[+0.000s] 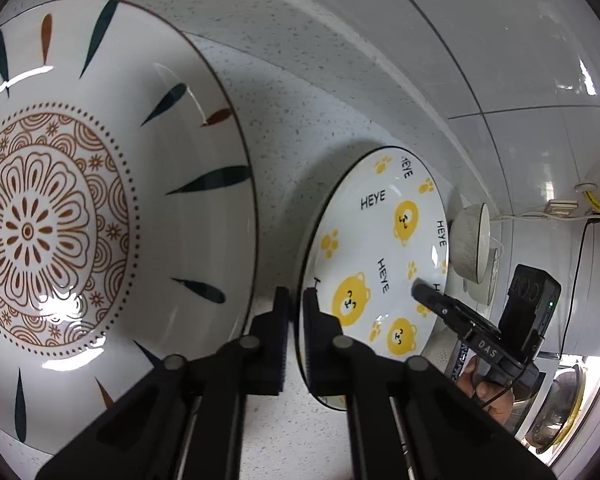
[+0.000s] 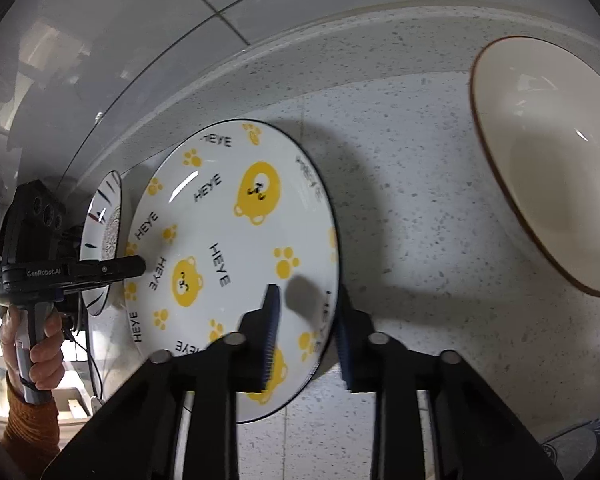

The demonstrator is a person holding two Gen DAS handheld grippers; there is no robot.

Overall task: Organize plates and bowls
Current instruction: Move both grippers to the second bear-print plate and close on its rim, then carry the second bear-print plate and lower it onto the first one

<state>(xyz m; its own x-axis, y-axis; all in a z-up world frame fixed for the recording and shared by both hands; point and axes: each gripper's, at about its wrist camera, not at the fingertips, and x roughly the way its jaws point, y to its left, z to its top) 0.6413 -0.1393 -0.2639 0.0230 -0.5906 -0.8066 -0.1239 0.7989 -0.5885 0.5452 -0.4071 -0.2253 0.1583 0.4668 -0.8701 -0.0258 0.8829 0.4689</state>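
Left wrist view: left gripper (image 1: 296, 300) closed on the near rim of the bear plate (image 1: 384, 240), which lies flat on the speckled desk (image 1: 292, 152). Mandala plate (image 1: 80, 200) just left of the bear plate; small speckled bowl (image 1: 470, 240) at its far right edge. "HEYE" printed repeatedly on the bear plate; "DAS" on the right gripper (image 1: 420, 290).

Right wrist view: right gripper (image 2: 306, 300) clamped on the bear plate's (image 2: 228, 216) opposite rim, one finger above, one below. Both grips opposed across the plate, ready for a level lift. Cream bowl (image 2: 548, 168) well right of the bear plate. "GenRobot.AI" legible on the left gripper (image 2: 138, 267).
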